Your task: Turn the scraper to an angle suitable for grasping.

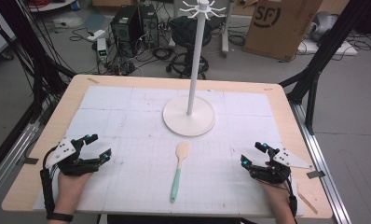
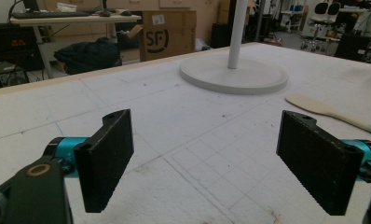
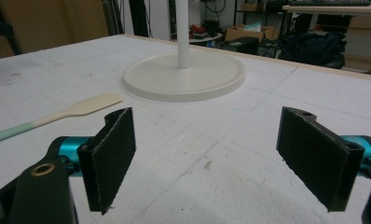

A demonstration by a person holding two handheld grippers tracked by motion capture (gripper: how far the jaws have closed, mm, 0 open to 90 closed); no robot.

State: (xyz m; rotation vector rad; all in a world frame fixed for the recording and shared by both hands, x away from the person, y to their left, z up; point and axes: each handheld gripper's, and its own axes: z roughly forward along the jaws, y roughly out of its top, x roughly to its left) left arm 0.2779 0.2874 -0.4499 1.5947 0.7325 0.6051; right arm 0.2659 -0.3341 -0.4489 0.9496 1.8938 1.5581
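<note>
Workshop setting: wooden table (image 1: 30, 172) covered by a white gridded mat (image 1: 127, 121); beyond it a floor with cables, computer towers (image 1: 133, 28) and a cardboard box (image 1: 279, 25).

Item 1. Spatula (image 1: 179, 170), pale wooden blade, mint-green handle. Lies flat on the mat at the near centre, blade toward the stand, handle toward the person. Untouched, well apart from both grippers and roughly midway between them.

Item 2. White stand (image 1: 189, 115), round base just beyond the blade, upright pole, ring of hooks (image 1: 203, 9) at the top. Hooks bare.

Item 3. Left gripper (image 1: 96, 148), near the left edge of the mat, jaws spread wide, nothing between them.

Item 4. Right gripper (image 1: 252, 154), near the right edge, jaws likewise spread, nothing held.

Progress, as judged: nothing begun. The likely work of lifting the spatula and hanging it on the stand is all still ahead.

View notes: the high view alone takes in the hooks and the full length of the spatula. The left gripper view gives the blade (image 2: 309, 103) at close range, at its right; the right gripper view has it (image 3: 88, 106) at its left, and both cut the pole off above the base.
</note>
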